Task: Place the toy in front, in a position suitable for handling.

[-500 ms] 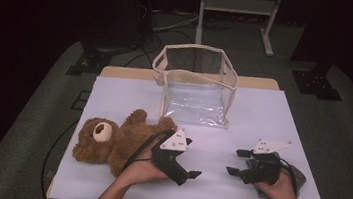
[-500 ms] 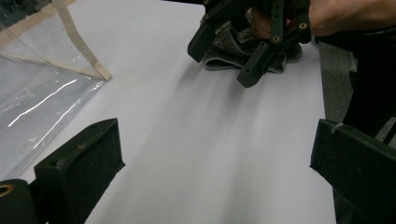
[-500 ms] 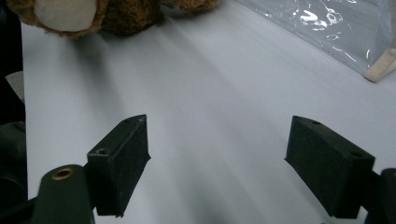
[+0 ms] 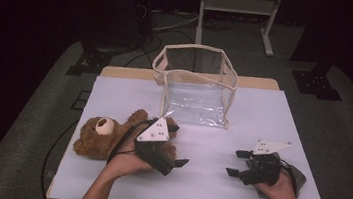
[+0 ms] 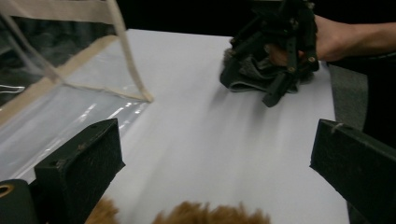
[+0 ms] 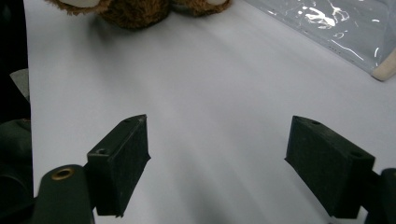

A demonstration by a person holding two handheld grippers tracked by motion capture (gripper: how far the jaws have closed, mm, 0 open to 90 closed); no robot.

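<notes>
A brown teddy bear (image 4: 102, 139) lies on its back at the left of the white table (image 4: 263, 119). My left gripper (image 4: 178, 145) rests over the bear's body, pointing right, open; in the left gripper view (image 5: 217, 140) only brown fur (image 5: 210, 215) shows low between the wide jaws, and the pads press on nothing. My right gripper (image 4: 236, 163) sits low at the right, pointing left at the bear, open with bare table between its jaws (image 6: 217, 135). The bear (image 6: 135, 9) lies far ahead of it.
A clear plastic bag with cream trim (image 4: 196, 86) stands open at the table's back middle, also in the gripper views (image 5: 60, 84) (image 6: 336, 23). A grey cloth (image 4: 299, 176) lies under the right hand. The table drops off to dark floor on all sides.
</notes>
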